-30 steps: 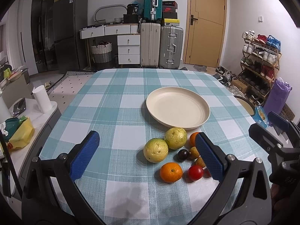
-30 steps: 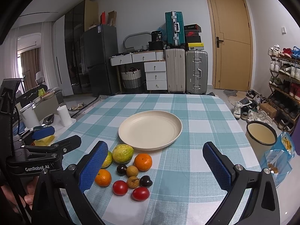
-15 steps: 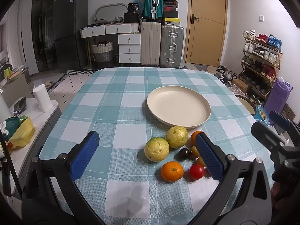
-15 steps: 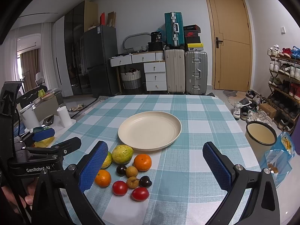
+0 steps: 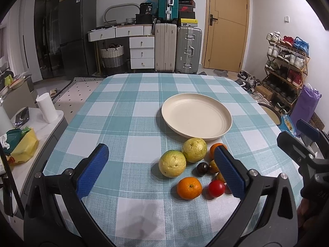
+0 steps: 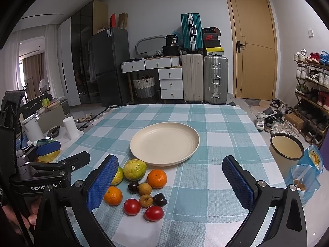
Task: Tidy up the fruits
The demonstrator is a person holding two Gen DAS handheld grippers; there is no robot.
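Cream plate (image 5: 196, 116) sits empty mid-desk; the fruit cluster (image 5: 191, 167) lies nearer the front edge, ahead-right of the gaping left tool (image 5: 162, 171); the right tool (image 6: 174, 182) gapes too.

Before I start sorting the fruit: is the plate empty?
Empty. The plate shows only bare cream surface in both views; all the fruit sits on the tablecloth beside it.

One plate (image 6: 164, 142); two guavas (image 6: 134, 169); two oranges (image 6: 156, 178); two tomatoes (image 6: 154, 213); two longans (image 6: 145, 189); two dark cherries (image 6: 159, 200)
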